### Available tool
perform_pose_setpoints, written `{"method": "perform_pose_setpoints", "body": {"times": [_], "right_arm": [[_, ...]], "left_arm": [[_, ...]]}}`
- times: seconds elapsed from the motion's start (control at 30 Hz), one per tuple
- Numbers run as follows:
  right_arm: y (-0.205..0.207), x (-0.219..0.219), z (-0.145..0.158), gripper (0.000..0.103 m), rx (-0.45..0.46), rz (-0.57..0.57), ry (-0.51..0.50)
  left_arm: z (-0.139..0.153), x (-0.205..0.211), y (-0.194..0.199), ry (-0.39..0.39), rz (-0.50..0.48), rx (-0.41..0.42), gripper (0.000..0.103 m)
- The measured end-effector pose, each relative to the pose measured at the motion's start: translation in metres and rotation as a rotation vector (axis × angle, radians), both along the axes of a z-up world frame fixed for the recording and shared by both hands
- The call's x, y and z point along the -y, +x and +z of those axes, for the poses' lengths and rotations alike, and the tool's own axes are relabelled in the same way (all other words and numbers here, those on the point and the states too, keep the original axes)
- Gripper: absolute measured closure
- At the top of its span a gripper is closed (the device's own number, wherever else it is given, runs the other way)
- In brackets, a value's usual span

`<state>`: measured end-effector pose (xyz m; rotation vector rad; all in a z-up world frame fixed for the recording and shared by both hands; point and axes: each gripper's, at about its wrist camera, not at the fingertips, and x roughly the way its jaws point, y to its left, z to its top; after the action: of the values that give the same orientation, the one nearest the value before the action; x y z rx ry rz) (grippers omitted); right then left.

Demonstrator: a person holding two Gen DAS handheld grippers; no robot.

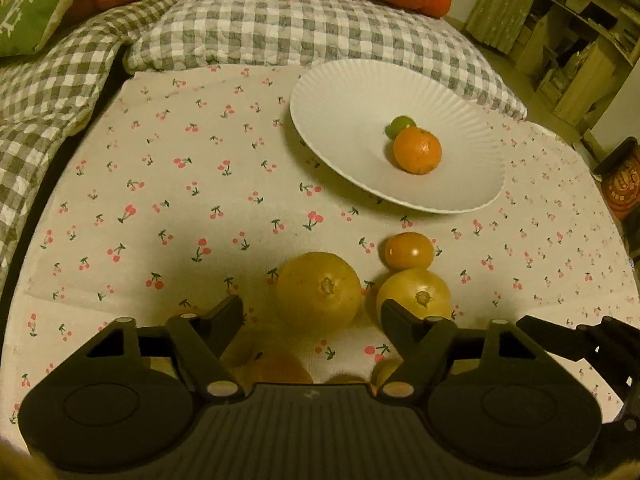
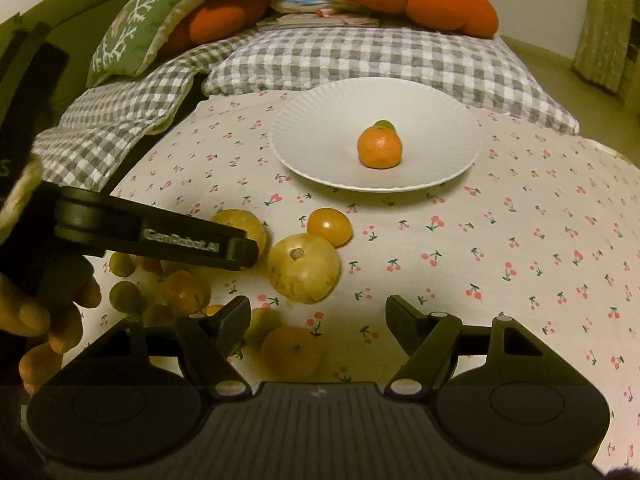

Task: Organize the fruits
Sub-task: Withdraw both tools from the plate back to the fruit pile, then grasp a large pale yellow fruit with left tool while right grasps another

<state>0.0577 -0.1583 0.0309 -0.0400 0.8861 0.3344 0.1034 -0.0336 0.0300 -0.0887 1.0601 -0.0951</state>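
Both tools, left tool (image 1: 312, 312) lettered "GenRobot.AI" and right tool (image 2: 318, 316), gape, pinching nothing above fruit.

Only one text is readable. In the right wrist view, pale raised letters stand along the side of the black left gripper (image 2: 240, 250), on the arm that reaches in from the left above the fruits. They read "GenRobot.AI", though the last letters are a little unclear. At the far left edge of the same view, one pale letter like an "S" shows on a dark strap (image 2: 12, 168); the rest is cut off. In the left wrist view, an orange container (image 1: 624, 184) carries a print too blurred to read.
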Motion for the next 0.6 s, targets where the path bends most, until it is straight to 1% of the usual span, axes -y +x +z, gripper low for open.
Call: {"method": "perform_pose_setpoints", "body": {"times": [0.07, 0.27, 0.6], "right_arm": [[0.001, -0.003, -0.002, 0.031, 0.005, 0.008, -0.012], [0.005, -0.012, -0.007, 0.031, 0.029, 0.023, -0.046], [0.012, -0.020, -0.013, 0.031, 0.069, 0.043, -0.066]], "left_arm": [[-0.004, 0.001, 0.001, 0.005, 0.000, -0.012, 0.047], [-0.010, 0.000, 0.005, 0.005, 0.007, -0.018, 0.056], [-0.012, 0.002, 0.008, -0.003, -0.002, -0.017, 0.066]]}}
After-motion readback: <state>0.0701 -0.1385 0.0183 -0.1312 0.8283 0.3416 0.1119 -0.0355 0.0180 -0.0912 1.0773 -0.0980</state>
